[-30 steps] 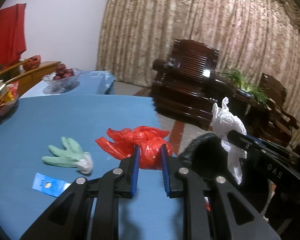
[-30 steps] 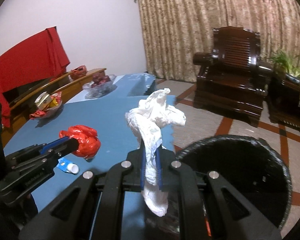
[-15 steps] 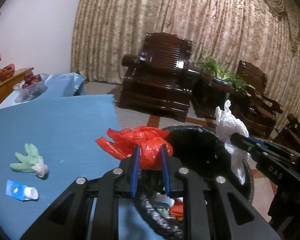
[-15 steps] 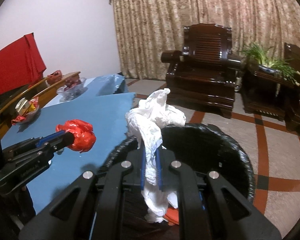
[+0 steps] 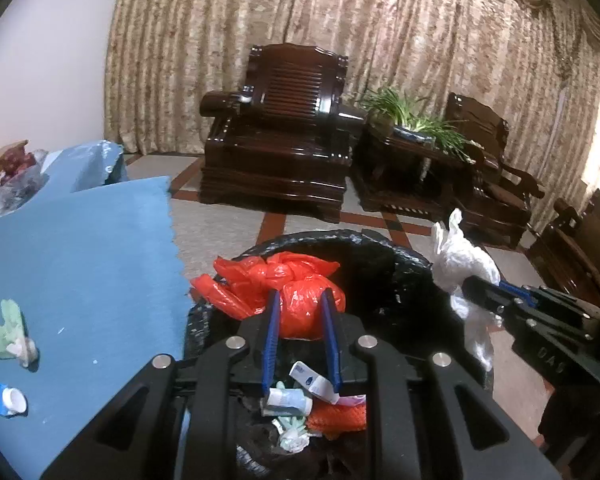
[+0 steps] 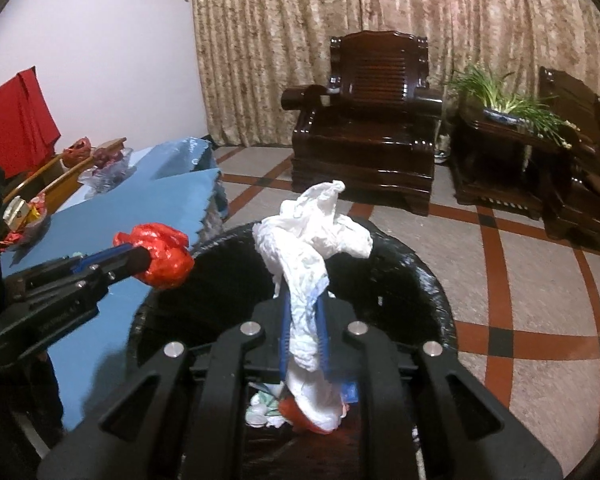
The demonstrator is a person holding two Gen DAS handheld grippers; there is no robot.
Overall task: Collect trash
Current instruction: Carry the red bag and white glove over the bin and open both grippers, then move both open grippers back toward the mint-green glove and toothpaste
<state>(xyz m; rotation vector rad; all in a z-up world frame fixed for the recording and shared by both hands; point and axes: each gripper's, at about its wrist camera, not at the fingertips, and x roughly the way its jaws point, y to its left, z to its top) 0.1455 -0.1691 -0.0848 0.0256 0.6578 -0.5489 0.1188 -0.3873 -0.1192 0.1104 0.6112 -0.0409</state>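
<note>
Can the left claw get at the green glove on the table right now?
Probably not yet: the left claw is shut on the red bag over the bin. The green glove lies uncovered on the blue table.

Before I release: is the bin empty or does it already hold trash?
Holds trash: small wrappers and crumpled scraps lie at the bottom of the black bin.
</note>
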